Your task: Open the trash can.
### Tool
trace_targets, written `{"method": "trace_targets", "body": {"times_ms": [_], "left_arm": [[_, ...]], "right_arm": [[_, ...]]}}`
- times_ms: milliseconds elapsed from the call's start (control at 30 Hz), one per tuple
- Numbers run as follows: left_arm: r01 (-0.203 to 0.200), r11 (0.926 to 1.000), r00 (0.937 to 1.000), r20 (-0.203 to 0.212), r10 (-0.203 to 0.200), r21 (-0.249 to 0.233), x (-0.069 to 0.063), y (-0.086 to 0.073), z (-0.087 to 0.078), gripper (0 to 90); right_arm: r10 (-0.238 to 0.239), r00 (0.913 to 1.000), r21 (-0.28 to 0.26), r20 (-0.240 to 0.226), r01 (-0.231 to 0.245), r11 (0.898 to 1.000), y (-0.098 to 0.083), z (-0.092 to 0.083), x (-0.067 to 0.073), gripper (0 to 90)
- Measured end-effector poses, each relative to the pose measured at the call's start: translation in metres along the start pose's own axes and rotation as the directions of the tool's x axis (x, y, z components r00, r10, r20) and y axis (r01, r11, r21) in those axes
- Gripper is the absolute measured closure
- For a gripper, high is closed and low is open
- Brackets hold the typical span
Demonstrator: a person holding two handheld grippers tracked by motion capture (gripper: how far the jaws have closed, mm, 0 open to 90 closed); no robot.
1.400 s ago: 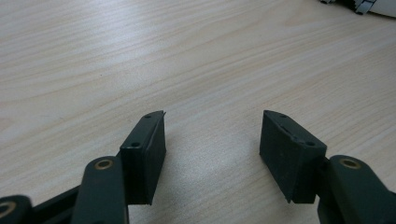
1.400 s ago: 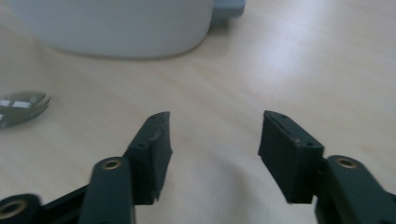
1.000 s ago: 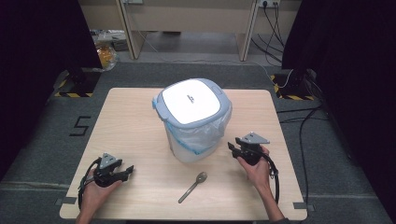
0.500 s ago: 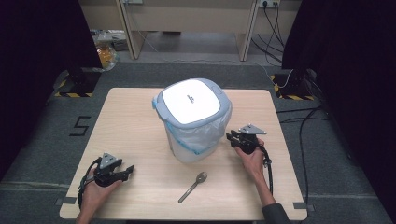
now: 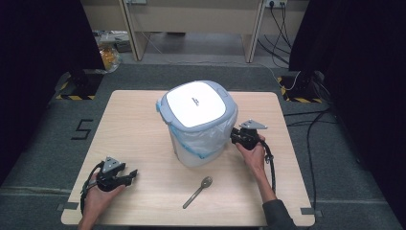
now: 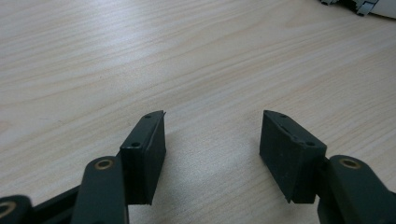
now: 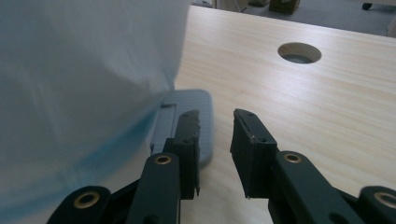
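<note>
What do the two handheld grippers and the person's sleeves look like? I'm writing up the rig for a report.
Both the left gripper and the right gripper are black, each topped by a grey three-cornered plate and trailing a black cable. Their jaws are flat black blocks on black links with brass-coloured pivot pins. A dark grey sleeve shows on the right arm; the left forearm is bare.

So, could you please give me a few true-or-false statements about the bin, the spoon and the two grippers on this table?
1. The bin has its lid shut. True.
2. The spoon lies inside the bin. False: it lies on the table, in front of the bin.
3. The left gripper is open over bare wood. True.
4. The right gripper grips the spoon. False: its jaws are open beside the bin's grey pedal.
</note>
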State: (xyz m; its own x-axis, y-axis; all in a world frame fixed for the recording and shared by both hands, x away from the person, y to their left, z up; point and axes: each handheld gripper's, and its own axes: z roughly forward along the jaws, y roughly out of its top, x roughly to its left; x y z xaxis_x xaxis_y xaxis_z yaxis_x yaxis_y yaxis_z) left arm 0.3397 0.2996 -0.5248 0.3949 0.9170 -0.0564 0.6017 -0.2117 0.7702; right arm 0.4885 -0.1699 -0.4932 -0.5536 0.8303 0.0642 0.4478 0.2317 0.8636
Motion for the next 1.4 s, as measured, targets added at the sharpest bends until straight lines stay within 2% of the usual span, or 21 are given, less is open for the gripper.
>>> {"method": "trace_targets", "body": {"times_ms": [133, 267, 500, 567, 667, 833, 967, 1400], "left_arm": [[0.0, 1.0, 1.0, 0.0, 0.0, 0.001, 0.0, 0.0, 0.0, 39.8], [0.0, 1.0, 1.0, 0.0, 0.0, 0.0, 0.0, 0.0, 0.0, 39.7], [0.0, 1.0, 1.0, 0.0, 0.0, 0.0, 0.0, 0.0, 0.0, 39.7], [0.0, 1.0, 1.0, 0.0, 0.0, 0.0, 0.0, 0.0, 0.0, 39.7], [0.0, 1.0, 1.0, 0.0, 0.0, 0.0, 0.0, 0.0, 0.0, 39.7], [0.0, 1.0, 1.0, 0.0, 0.0, 0.0, 0.0, 0.0, 0.0, 39.7], [0.0, 1.0, 1.0, 0.0, 0.0, 0.0, 0.0, 0.0, 0.0, 39.7], [0.0, 1.0, 1.0, 0.0, 0.0, 0.0, 0.0, 0.0, 0.0, 39.7]], "right_arm": [[-0.007, 1.0, 0.017, -0.005, 0.007, 1.0, 0.005, 0.009, 0.003, 71.6], [-0.013, 0.9999, 0.042, 0.003, 0.013, 0.999, 0.001, 0.017, -0.003, 72.2], [-0.009, 0.9999, 0.041, -0.012, 0.01, 0.999, -0.001, 0.018, -0.005, 73.5], [0.009, 0.9995, 0.027, -0.031, -0.008, 1.0, -0.005, 0.019, -0.008, 74.5], [0.013, 0.9992, 0.021, -0.037, -0.012, 1.0, -0.006, 0.02, -0.008, 75.8], [-0.008, 0.9995, 0.03, -0.03, 0.009, 1.0, -0.006, 0.02, -0.006, 77.6], [0.009, 0.9991, 0.026, -0.04, -0.008, 1.0, -0.008, 0.021, -0.007, 77.8], [0.018, 0.9985, 0.034, -0.053, -0.016, 0.999, -0.009, 0.022, -0.009, 78.7]]}}
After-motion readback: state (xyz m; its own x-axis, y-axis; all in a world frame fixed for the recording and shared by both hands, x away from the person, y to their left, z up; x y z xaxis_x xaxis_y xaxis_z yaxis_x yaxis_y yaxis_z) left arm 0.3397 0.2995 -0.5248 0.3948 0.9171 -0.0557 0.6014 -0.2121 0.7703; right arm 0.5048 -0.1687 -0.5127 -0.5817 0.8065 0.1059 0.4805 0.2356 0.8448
